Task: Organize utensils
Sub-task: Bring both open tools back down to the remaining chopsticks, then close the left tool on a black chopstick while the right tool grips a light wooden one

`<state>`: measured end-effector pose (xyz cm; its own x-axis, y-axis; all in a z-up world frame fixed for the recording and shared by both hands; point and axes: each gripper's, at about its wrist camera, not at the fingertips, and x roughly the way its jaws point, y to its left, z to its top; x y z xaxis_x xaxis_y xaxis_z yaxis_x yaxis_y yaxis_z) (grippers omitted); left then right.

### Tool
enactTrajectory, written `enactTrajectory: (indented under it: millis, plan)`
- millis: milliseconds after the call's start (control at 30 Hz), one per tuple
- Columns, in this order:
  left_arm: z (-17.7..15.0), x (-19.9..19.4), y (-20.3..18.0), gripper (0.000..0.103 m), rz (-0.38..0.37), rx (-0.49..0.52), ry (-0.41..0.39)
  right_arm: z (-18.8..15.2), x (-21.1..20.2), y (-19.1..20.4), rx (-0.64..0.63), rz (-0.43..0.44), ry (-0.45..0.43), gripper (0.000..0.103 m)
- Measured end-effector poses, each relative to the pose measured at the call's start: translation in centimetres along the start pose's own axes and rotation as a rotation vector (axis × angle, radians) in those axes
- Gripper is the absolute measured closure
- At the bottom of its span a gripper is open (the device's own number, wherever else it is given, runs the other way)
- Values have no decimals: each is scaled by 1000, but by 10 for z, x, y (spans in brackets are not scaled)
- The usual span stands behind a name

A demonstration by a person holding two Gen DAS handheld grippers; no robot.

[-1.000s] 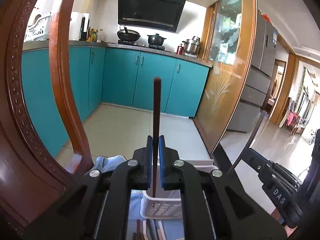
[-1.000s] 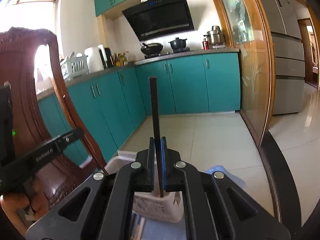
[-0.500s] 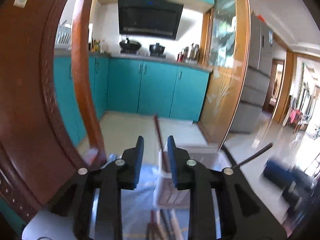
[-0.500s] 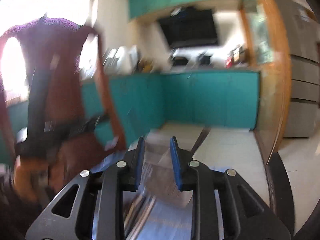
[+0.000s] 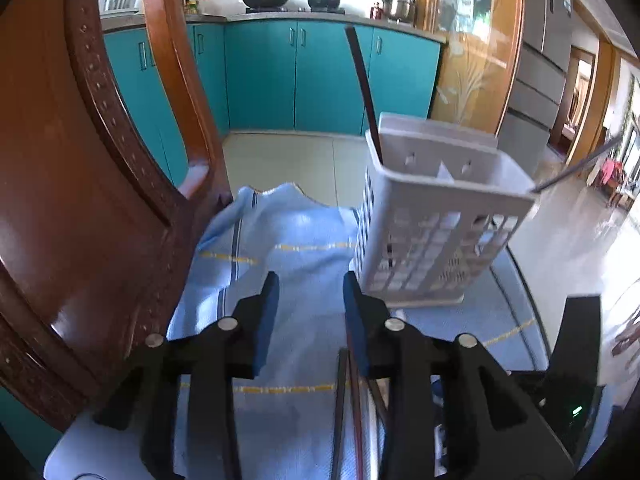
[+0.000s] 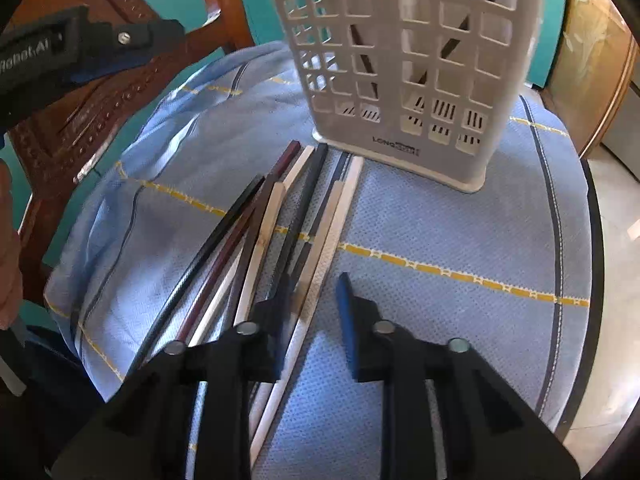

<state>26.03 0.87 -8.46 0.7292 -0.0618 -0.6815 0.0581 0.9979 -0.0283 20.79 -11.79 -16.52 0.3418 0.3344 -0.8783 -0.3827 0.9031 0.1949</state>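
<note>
Chopsticks (image 6: 280,232): loose bundle on cloth, long axes running toward the basket (image 6: 404,60). Our right gripper (image 6: 312,300), nearer, is parted and empty just above them; left gripper (image 5: 308,292) likewise released.

Two fisheye views, each looking forward along a handheld gripper. The left wrist view sits low over the blue cloth (image 5: 304,240), angled moderately down, facing the far kitchen, with the white basket (image 5: 436,240) ahead to the right. The right wrist view tilts more steeply down, close above the chopsticks (image 6: 280,232), basket (image 6: 400,60) just beyond. Both views share the basket, the cloth and the wooden chair (image 5: 80,160).
</note>
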Motion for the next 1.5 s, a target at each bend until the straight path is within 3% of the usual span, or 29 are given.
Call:
enactTrajectory:
  millis: [133, 200, 333, 400, 500, 667, 867, 1167, 1400, 1500]
  plan:
    - [-4, 6, -3, 66, 3, 34, 25, 6, -9, -14, 21, -5, 23, 92]
    - [-9, 9, -2, 65, 7, 43, 51, 6, -18, -25, 37, -34, 15, 103]
    - [-20, 18, 5, 65, 0, 25, 130, 1, -36, -56, 128, -53, -26, 102]
    - [-27, 26, 6, 65, -7, 23, 186, 2, -39, -64, 160, -17, -50, 102]
    - [-38, 36, 3, 65, -8, 32, 249, 1, -35, -61, 166, 42, -49, 96]
    - [-50, 43, -4, 64, -14, 61, 292, 1, -24, -35, 87, 44, -49, 92]
    - [-59, 44, -10, 62, -17, 86, 318, 6, -9, -22, 53, -37, -38, 85]
    - [-68, 43, -10, 60, -18, 113, 344, 2, -9, -26, 21, -125, 37, 86]
    - [-73, 49, -17, 59, -6, 137, 360, 5, -7, -30, 20, -158, -19, 83]
    - [-71, 51, -19, 59, 0, 129, 354, 8, -3, -27, 8, -183, -50, 71]
